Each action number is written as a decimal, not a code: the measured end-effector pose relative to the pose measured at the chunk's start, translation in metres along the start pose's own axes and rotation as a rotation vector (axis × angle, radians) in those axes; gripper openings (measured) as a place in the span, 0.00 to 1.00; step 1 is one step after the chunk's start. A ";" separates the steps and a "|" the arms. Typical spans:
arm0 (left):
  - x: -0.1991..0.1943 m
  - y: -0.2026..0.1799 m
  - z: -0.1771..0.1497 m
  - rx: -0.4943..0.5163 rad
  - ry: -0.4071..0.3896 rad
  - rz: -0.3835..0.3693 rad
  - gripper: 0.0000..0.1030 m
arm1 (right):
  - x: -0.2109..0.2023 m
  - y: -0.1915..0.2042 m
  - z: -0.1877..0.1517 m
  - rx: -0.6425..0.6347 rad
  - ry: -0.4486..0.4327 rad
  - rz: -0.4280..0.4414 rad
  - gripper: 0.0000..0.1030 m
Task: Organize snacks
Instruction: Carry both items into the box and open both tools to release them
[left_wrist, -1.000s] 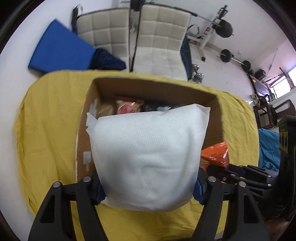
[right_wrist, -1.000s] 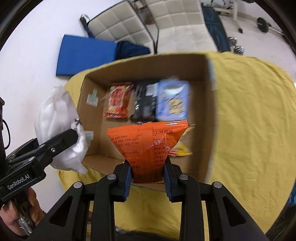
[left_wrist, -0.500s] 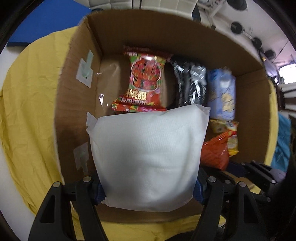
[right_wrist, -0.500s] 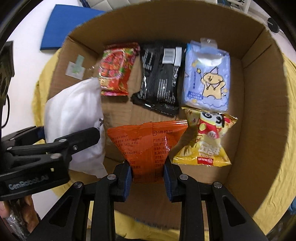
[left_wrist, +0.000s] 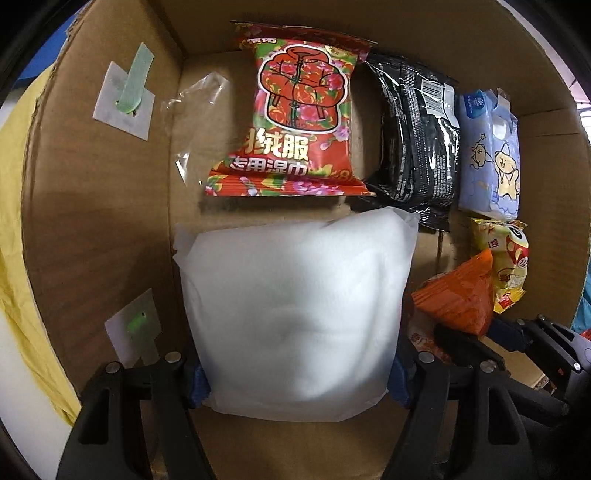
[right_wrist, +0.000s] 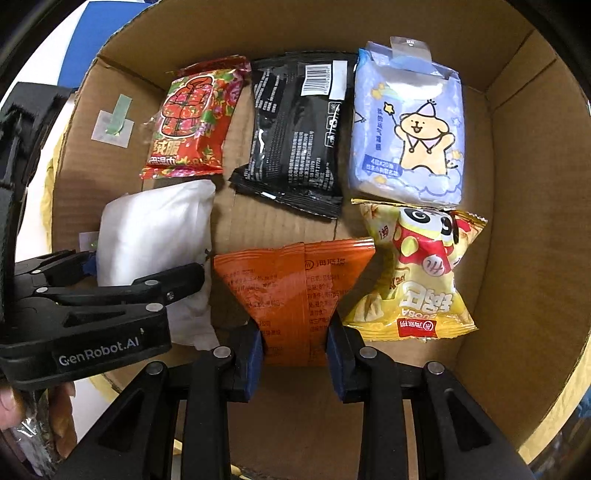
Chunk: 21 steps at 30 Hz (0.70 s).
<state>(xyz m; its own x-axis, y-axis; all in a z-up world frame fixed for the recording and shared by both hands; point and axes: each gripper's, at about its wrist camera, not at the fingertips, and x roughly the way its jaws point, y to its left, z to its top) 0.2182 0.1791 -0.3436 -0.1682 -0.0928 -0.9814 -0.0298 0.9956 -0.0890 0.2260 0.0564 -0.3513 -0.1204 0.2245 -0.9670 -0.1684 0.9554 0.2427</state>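
My left gripper (left_wrist: 295, 380) is shut on a plain white packet (left_wrist: 295, 314), held low inside the cardboard box (left_wrist: 92, 221) at its near left. The right gripper (right_wrist: 294, 347) is shut on an orange snack bag (right_wrist: 291, 280), low in the box's near middle. Along the far wall lie a red flowered packet (left_wrist: 295, 118), a black packet (right_wrist: 295, 136) and a pale blue tissue pack (right_wrist: 410, 125). A yellow snack bag (right_wrist: 413, 273) lies at the near right, beside the orange bag. The white packet (right_wrist: 159, 236) sits just left of the orange bag.
Box walls surround both grippers closely. A loose scrap of clear film (left_wrist: 199, 99) lies on the floor at the far left. A yellow cloth (left_wrist: 14, 221) covers the table outside the box. Part of a hand (right_wrist: 11, 406) shows at the lower left.
Both grippers have gone down from above the table into the box, carrying the white packet and the orange bag close to the box floor.
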 end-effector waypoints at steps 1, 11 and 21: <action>0.000 0.001 0.000 0.001 0.000 0.001 0.70 | 0.002 0.000 0.000 0.002 0.004 -0.003 0.32; 0.003 0.016 -0.001 0.013 0.049 -0.007 0.70 | -0.001 -0.007 0.003 0.008 0.002 -0.036 0.64; -0.012 0.000 -0.006 0.024 0.050 0.007 0.71 | -0.028 -0.011 -0.014 -0.019 0.005 -0.069 0.71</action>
<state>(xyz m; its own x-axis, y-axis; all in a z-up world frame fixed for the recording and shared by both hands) 0.2145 0.1798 -0.3307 -0.2176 -0.0861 -0.9722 -0.0047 0.9962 -0.0872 0.2179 0.0364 -0.3257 -0.1127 0.1570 -0.9811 -0.1953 0.9647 0.1768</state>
